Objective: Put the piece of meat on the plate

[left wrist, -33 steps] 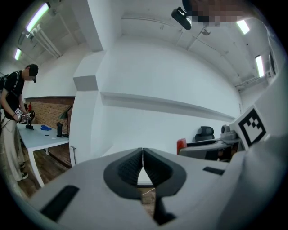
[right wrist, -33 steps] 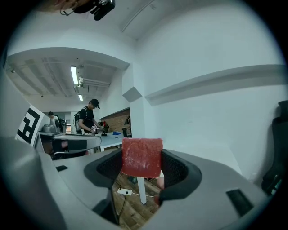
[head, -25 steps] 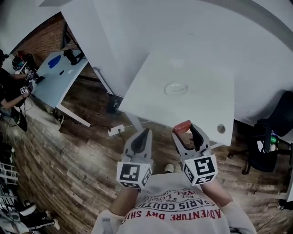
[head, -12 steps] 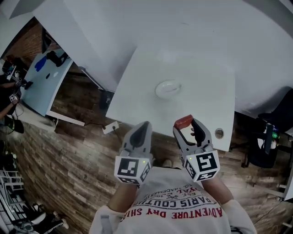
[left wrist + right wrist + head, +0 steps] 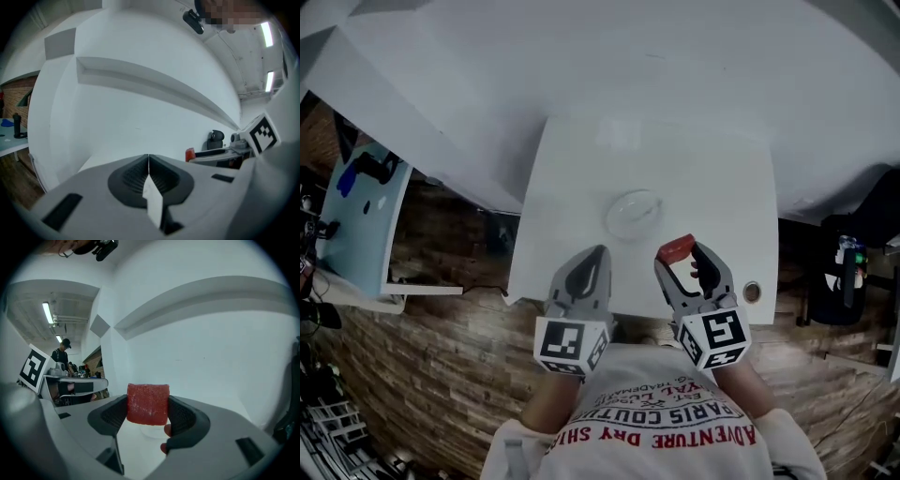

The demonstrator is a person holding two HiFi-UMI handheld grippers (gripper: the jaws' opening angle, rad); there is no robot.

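A red block of meat (image 5: pixel 675 248) (image 5: pixel 147 403) is clamped between the jaws of my right gripper (image 5: pixel 680 255) (image 5: pixel 148 408), held over the near edge of the white table (image 5: pixel 712 187). The clear glass plate (image 5: pixel 633 213) rests on the table just ahead and left of that gripper; in the right gripper view a sliver of it (image 5: pixel 150 430) peeks out under the meat. My left gripper (image 5: pixel 597 257) (image 5: pixel 148 161) is shut with nothing in it, beside the right one at the table's near edge. The meat (image 5: pixel 190 154) also shows at the right of the left gripper view.
A round cable hole (image 5: pixel 752 292) sits at the table's near right corner. A dark office chair (image 5: pixel 853 272) stands right of the table. Another white desk (image 5: pixel 361 220) stands far left. Wooden floor (image 5: pixel 422 366) lies below. White walls rise behind the table.
The table and plate have drawn nearer: both grippers now reach over the table's near edge, with the meat still held in the right one. The left stays shut.
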